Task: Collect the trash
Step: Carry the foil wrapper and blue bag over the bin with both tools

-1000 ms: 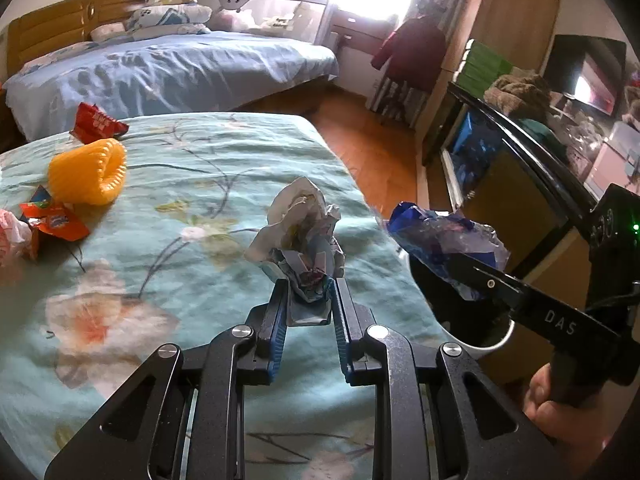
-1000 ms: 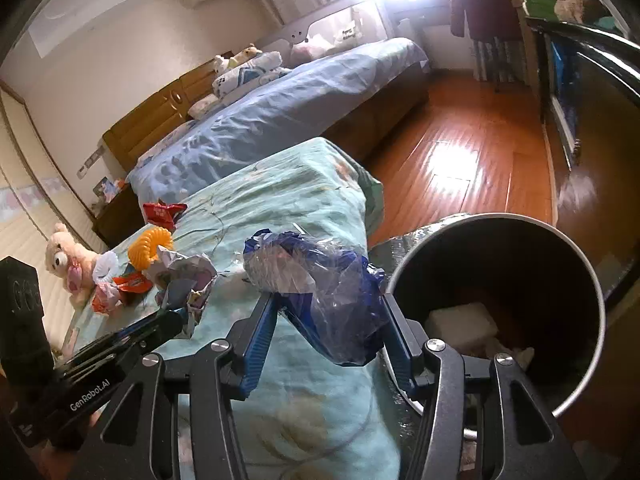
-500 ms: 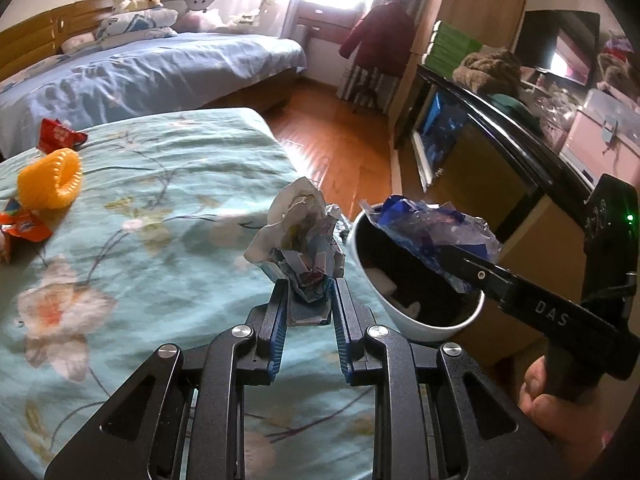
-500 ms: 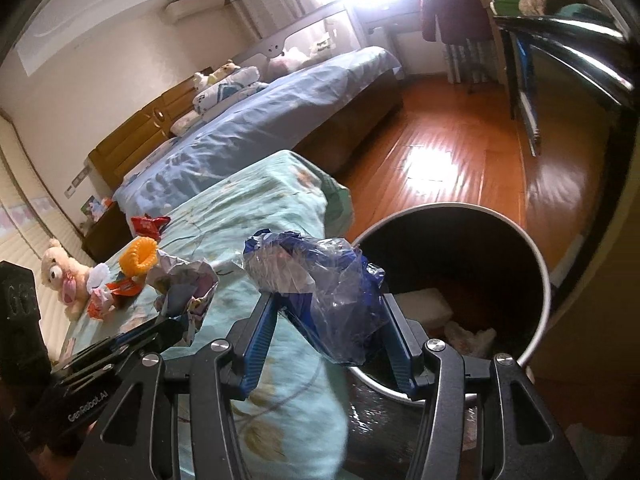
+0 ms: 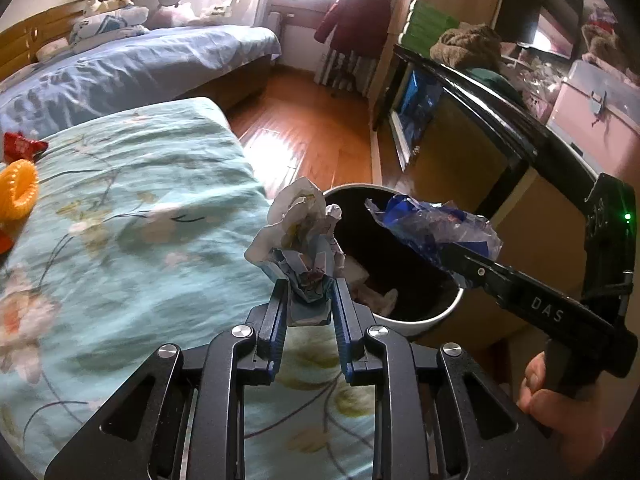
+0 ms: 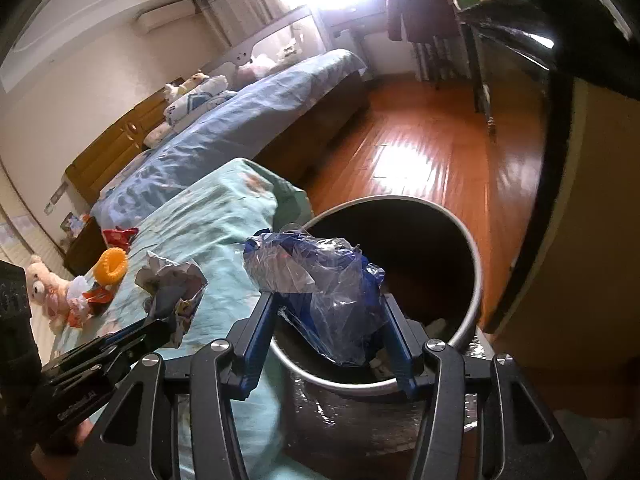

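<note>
My left gripper [image 5: 308, 300] pinches a crumpled paper wad [image 5: 298, 236] at the bin [image 5: 416, 322] rim by the table's corner; right gripper [image 6: 326, 320] clamps a blue plastic wrapper [image 6: 316, 276] over the opening. Risk: early release drops paper onto the cloth, w/ wrapper clinging to pads.

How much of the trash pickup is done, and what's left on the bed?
Done: some scraps lie in the bin. In hand: left tool grips crumpled paper, right tool grips a blue plastic wrapper over the bin. Left: red wrapper and orange ring.
</note>
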A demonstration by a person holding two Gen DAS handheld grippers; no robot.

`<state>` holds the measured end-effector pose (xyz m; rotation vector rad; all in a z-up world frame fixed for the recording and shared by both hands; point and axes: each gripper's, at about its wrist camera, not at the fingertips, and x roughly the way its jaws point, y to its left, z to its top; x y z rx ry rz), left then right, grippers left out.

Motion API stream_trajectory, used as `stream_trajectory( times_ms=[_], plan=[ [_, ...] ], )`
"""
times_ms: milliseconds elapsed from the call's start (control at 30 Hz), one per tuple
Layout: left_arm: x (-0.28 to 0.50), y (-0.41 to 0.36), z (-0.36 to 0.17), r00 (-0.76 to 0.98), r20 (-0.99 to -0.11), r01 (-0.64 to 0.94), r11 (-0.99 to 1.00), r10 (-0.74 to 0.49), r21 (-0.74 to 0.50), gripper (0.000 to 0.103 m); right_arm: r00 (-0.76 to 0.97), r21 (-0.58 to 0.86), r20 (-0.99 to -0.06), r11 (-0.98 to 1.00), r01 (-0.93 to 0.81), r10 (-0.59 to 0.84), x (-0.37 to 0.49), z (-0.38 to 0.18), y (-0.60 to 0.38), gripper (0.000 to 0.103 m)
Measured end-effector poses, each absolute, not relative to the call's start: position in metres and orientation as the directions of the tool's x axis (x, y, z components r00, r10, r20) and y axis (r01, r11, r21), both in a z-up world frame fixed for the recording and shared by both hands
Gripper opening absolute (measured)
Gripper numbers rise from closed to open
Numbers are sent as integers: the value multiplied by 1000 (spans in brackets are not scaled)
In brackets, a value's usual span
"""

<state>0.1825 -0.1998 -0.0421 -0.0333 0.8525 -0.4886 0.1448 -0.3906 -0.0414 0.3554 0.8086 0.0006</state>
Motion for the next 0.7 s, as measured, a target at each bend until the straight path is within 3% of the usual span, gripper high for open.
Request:
stream_trajectory(
  times_ms=[700],
  plan=[
    [196,-245,-51,492,-750,468,861,-442,-201,20,673,282,-736,935,217,65,149,-54,-428,54]
  ],
)
